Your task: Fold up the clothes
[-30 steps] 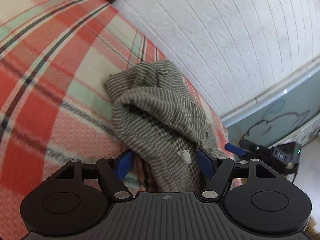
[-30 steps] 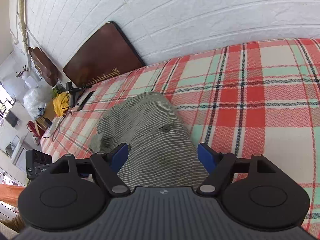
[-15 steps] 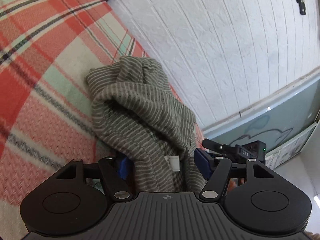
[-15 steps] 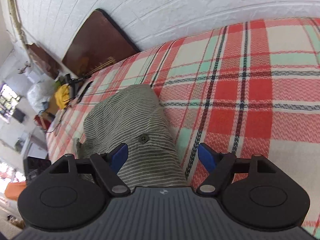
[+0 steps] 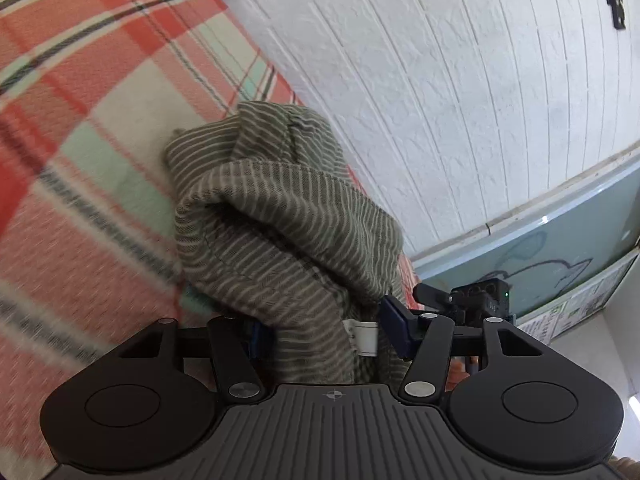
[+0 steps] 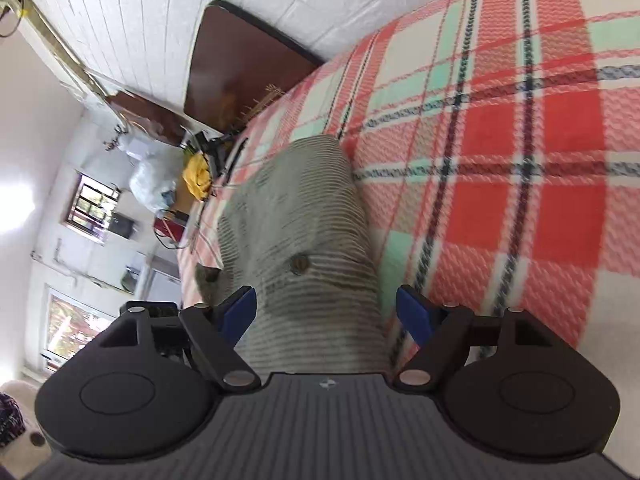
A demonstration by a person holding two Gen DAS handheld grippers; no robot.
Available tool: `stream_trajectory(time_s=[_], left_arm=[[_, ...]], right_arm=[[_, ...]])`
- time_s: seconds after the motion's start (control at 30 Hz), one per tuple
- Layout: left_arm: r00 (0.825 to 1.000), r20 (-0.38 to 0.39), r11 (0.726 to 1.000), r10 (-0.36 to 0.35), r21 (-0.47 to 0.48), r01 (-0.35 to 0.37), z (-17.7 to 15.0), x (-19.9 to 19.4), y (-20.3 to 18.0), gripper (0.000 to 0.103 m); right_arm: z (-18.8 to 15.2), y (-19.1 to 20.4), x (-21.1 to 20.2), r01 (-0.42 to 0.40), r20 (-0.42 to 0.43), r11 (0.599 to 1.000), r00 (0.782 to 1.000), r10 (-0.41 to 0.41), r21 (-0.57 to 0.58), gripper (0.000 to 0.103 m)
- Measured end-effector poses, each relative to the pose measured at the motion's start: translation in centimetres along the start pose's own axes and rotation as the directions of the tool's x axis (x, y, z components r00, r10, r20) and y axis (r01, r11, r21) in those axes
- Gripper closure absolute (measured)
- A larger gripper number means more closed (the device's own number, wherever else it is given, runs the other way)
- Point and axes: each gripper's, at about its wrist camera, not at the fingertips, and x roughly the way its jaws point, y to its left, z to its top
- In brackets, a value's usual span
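A grey-green striped garment point(image 5: 280, 216) lies bunched on the plaid bedspread point(image 5: 80, 92). My left gripper point(image 5: 326, 332) is closed around a thick fold of it: cloth covers the left blue pad, and the right pad point(image 5: 394, 330) sits against a white label point(image 5: 366, 336). In the right wrist view the same garment point(image 6: 304, 216), with a brown button point(image 6: 299, 263), runs under and between the fingers of my right gripper point(image 6: 326, 312). Its blue fingertips point(image 6: 412, 314) stand wide, and bedspread shows between the right one and the cloth.
A white brick wall point(image 5: 440, 100) runs behind the bed. A dark wooden headboard point(image 6: 240, 68) stands at the bed's far end, with a yellow cloth point(image 6: 198, 176) and cables beside it. A small black device point(image 5: 480, 300) sits past the bed's edge.
The left jaws have narrowed onto the garment's fold, and the left view has dropped closer to it. The right view has tilted down and rolled, coming nearer along the garment.
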Motion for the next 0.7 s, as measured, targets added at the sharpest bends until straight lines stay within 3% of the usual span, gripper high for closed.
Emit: stream_trajectory(time_s=[0.1, 0.13, 0.17, 0.23, 0.3, 0.43, 0.57, 0.7], left_arm=[[1.000, 0.004, 1.000, -0.005, 0.012, 0.005, -0.2, 0.1, -0.3, 0.033], [1.000, 0.006, 1.000, 0.001, 0.007, -0.001, -0.5, -0.1, -0.2, 0.039], [1.000, 0.010, 1.000, 0.011, -0.004, -0.011, -0.7, -0.3, -0.1, 0.055], [0.999, 0.025, 0.999, 0.025, -0.044, -0.024, -1.2, -0.6, 0.4, 0.067], [0.999, 0.041, 0.996, 0.025, -0.088, -0.021, -1.5, -0.6, 0.8, 0.072], [0.999, 0.032, 0.996, 0.013, -0.088, -0.010, -0.8, -0.8, 0.3, 0.082], [0.999, -0.029, 1.000, -0.013, 0.018, 0.014, 2.5, -2.0, -0.9, 0.084], [0.988, -0.150, 0.979, -0.022, 0.197, 0.052, 7.5, -2.9, -3.3, 0.084]], right_arm=[[0.3, 0.3, 0.6, -0.014, -0.012, 1.000, 1.000, 0.013, -0.026, 0.023], [0.3, 0.3, 0.5, -0.015, -0.016, 0.999, 1.000, 0.014, -0.032, 0.023], [0.2, 0.3, 0.5, -0.014, -0.022, 1.000, 1.000, 0.013, -0.028, 0.027], [-0.1, 0.0, 0.3, -0.008, -0.035, 1.000, 0.999, 0.008, -0.013, 0.038], [-0.6, -0.1, 0.4, 0.019, -0.032, 1.000, 0.999, -0.019, 0.010, 0.057], [-1.6, 1.4, 0.2, 0.062, 0.029, 0.997, 0.998, -0.063, 0.034, 0.075], [-4.0, 5.2, -1.3, 0.067, 0.131, 0.997, 0.989, -0.072, 0.044, 0.080], [-9.1, 9.2, -2.0, 0.027, 0.247, 0.990, 0.967, -0.061, 0.137, 0.080]])
